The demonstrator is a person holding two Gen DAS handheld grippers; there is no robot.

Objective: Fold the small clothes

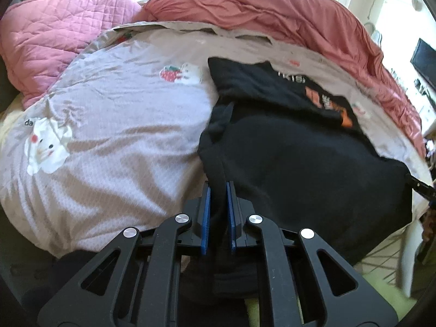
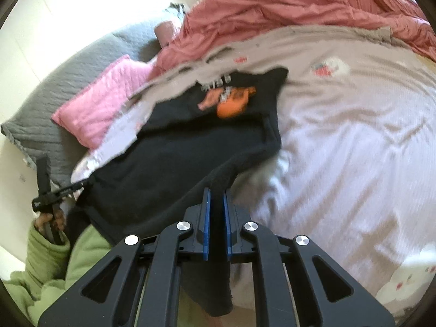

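Note:
A black garment (image 1: 294, 152) with an orange and white print (image 1: 327, 100) lies partly on the bed, its near half lifted. My left gripper (image 1: 218, 188) is shut on one near corner of the garment. My right gripper (image 2: 216, 193) is shut on the other near corner, with black cloth hanging down between its pads. The garment (image 2: 174, 158) stretches between both grippers, and the print (image 2: 231, 100) faces up at the far end. The left gripper also shows in the right wrist view (image 2: 62, 193), with a hand in a green sleeve holding it.
The bed has a pale lilac cover (image 1: 114, 141) with strawberry and animal prints. A pink quilted pillow (image 1: 54, 43) and a salmon duvet (image 1: 272, 13) lie at the back. A grey blanket (image 2: 70, 87) lies beyond the pillow.

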